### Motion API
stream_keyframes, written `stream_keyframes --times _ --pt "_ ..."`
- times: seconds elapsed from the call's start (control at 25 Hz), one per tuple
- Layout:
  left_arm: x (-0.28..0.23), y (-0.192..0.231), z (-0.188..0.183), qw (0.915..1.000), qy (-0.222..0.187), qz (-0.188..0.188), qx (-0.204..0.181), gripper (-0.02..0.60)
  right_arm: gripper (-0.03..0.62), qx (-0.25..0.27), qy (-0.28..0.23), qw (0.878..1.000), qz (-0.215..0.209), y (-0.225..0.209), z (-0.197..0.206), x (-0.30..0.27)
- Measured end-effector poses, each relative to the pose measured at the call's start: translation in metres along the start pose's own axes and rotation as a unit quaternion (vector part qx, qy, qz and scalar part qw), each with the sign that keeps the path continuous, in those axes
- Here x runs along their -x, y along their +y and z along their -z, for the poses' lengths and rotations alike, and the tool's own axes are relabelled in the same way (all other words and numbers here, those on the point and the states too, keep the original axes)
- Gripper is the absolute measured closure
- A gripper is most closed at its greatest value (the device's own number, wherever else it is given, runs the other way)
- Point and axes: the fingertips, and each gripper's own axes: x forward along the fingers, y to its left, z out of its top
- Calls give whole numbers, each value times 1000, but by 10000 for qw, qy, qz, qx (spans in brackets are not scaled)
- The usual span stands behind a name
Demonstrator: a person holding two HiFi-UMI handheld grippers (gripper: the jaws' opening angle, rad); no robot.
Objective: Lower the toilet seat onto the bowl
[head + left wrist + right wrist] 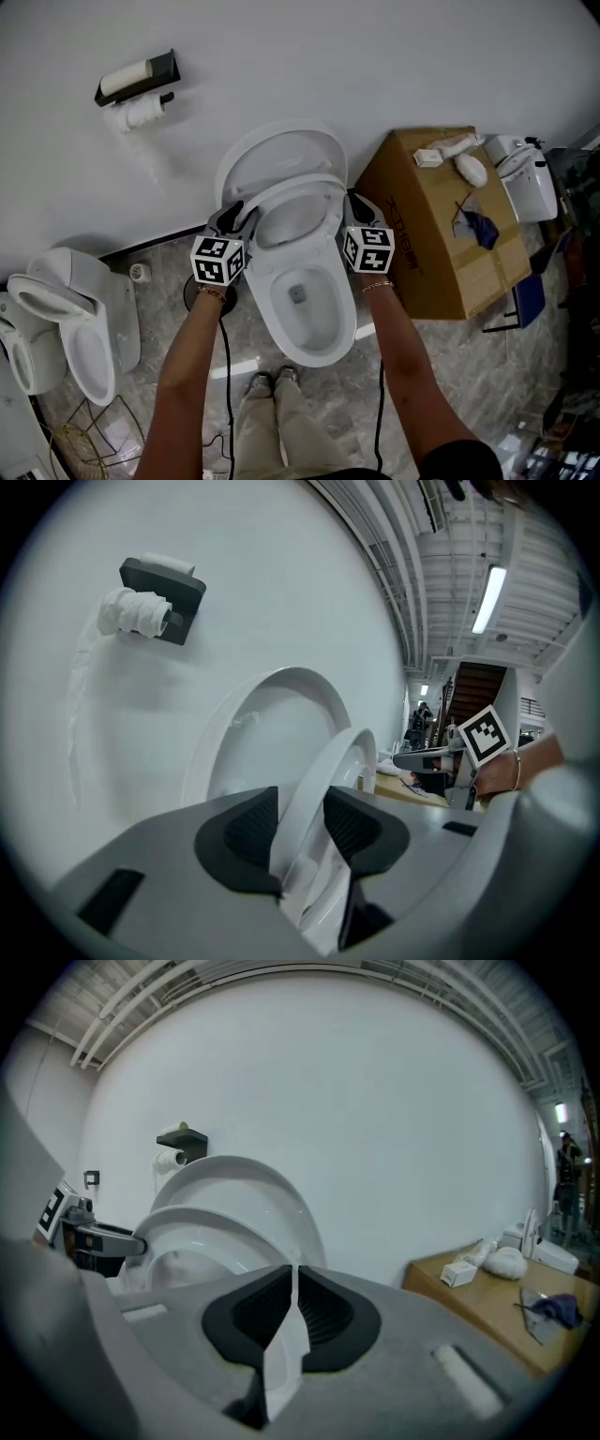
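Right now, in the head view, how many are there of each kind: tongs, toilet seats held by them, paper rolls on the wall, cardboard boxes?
Tongs: 2, the left tongs and the right tongs
Toilet seat: 1, gripped by both tongs
Paper rolls: 2, an upper roll and a lower roll
Cardboard box: 1
Total: 6

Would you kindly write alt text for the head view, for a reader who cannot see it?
Seen from above, a person's left gripper and right gripper hold opposite sides of a raised toilet seat above its white bowl. A cardboard box stands to the right.
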Motion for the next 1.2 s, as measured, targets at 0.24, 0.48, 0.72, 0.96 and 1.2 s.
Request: stream_keyframes --times 0.24,0.48,0.72,0.96,1.2 --pt "7 -10 4 9998 109 145 -110 434 567 -99 53 9999 -11 -3 9 32" --pt "21 -30 11 9991 162 315 -232 434 568 -578 39 9982 -124 3 17 62" --pt "37 -53 23 9975 204 500 -445 431 584 -912 159 9956 -140 3 40 83" --pt "58 -80 39 9960 138 597 -656 426 587 -1086 150 9939 -127 1 49 97" --pt "78 -109 61 9911 255 818 -1020 425 588 -1903 98 9811 -340 0 62 126"
